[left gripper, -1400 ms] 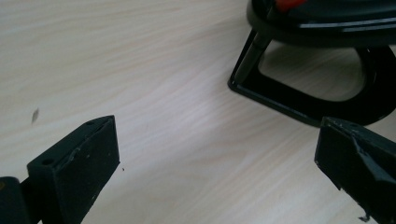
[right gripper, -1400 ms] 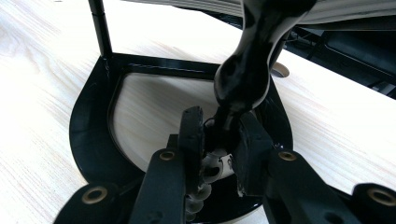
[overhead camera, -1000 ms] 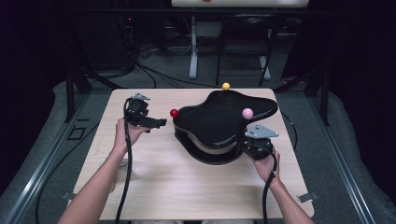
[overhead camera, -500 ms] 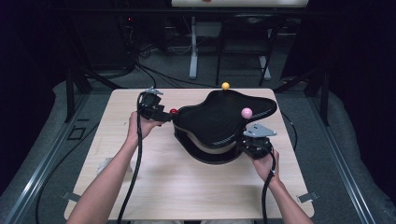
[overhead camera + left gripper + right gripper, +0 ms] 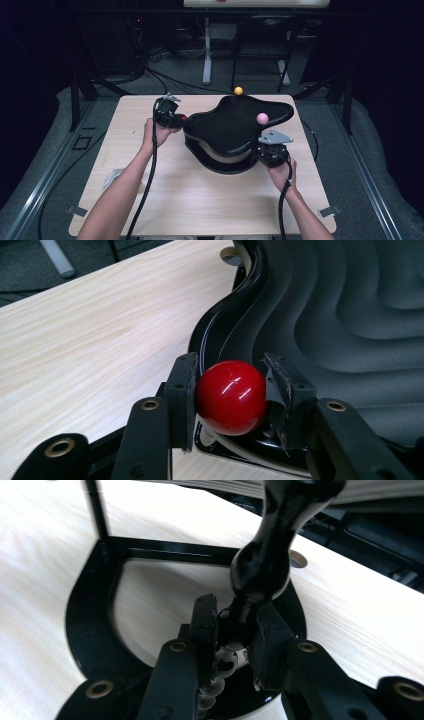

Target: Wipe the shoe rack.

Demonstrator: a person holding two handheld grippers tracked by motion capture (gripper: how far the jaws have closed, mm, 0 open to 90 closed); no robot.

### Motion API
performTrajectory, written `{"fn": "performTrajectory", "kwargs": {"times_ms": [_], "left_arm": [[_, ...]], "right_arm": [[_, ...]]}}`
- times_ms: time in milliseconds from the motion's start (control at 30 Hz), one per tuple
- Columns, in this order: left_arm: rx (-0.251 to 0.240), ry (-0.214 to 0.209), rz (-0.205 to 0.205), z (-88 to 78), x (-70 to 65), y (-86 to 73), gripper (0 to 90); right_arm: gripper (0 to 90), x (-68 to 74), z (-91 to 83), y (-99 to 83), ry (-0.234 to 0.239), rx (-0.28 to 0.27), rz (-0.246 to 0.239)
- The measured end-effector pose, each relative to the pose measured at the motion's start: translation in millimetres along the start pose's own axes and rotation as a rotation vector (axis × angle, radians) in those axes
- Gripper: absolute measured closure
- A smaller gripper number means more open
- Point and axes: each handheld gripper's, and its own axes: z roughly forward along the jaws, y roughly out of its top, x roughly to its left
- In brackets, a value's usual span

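A black piece with a wavy top (image 5: 235, 125) stands on a ring-shaped base on the wooden table (image 5: 165, 200). Three balls sit on stalks at its rim: red (image 5: 184, 118) on the left, orange (image 5: 238, 90) at the back, pink (image 5: 262, 118) on the right. My left gripper (image 5: 177, 120) is at its left edge; its jaws have just been closing and their pads now press both sides of the red ball (image 5: 231, 396). At the piece's right front, my right gripper (image 5: 265, 152) is shut on a black stem (image 5: 260, 570) just above the base ring (image 5: 85, 610).
A cable trails from each gripper toward the table's front edge. Small metal brackets (image 5: 77, 210) sit at the front corners. Dark floor, table legs and cables lie beyond the far edge. Bare wood shows in front of the black piece and to its left.
My left gripper moved right from the open table to the piece's left edge, and its jaws closed around the red ball. The right gripper kept still.
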Motion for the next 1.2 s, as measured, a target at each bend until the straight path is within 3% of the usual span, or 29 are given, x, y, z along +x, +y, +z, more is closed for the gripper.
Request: {"fn": "performTrajectory", "kwargs": {"times_ms": [67, 200, 267, 300, 400, 500, 600, 800, 900, 1100, 1200], "left_arm": [[-0.003, 0.014, -0.02, -5.1, 1.5, -4.8, 59.5], [-0.009, 0.044, -0.05, -12.4, 1.1, -12.1, 59.5], [-0.009, 0.052, -0.047, -14.1, 0.2, -13.7, 59.4], [-0.015, 0.056, -0.053, -14.3, -0.3, -14.6, 59.4], [-0.015, 0.07, -0.07, -16.9, -4.7, -17.3, 59.3], [-0.018, 0.073, -0.055, -20.0, -8.0, -21.1, 59.3], [-0.026, 0.071, -0.069, -24.9, -11.1, -27.2, 59.3], [-0.032, 0.06, -0.072, -32.9, -14.6, -36.1, 59.4], [-0.029, 0.059, -0.067, -35.1, -15.3, -37.9, 59.5], [-0.042, 0.054, -0.069, -39.5, -17.3, -44.1, 59.5], [-0.042, 0.057, -0.061, -43.5, -18.9, -48.0, 59.6]], "right_arm": [[74.1, -4.2, 9.0, 1.8, 0.017, -0.022, 0.076], [55.8, -1.0, 14.1, 3.7, 0.023, -0.025, 0.115], [47.8, 0.2, 8.3, 4.0, 0.02, -0.014, 0.119], [43.3, 0.9, 5.3, 3.7, 0.026, -0.026, 0.143], [23.0, 7.3, -7.6, 2.7, 0.016, 0.006, 0.206], [13.4, 18.7, -22.7, 2.8, 0.029, 0.0, 0.219], [6.7, 37.0, -38.2, 8.8, 0.081, -0.005, 0.22], [1.1, 61.1, -50.8, 21.7, 0.143, -0.025, 0.212], [1.2, 68.7, -53.3, 29.7, 0.147, -0.053, 0.201], [1.5, 75.7, -48.5, 36.0, 0.158, -0.07, 0.188], [2.8, 78.0, -50.8, 38.0, 0.158, -0.104, 0.171]]}}
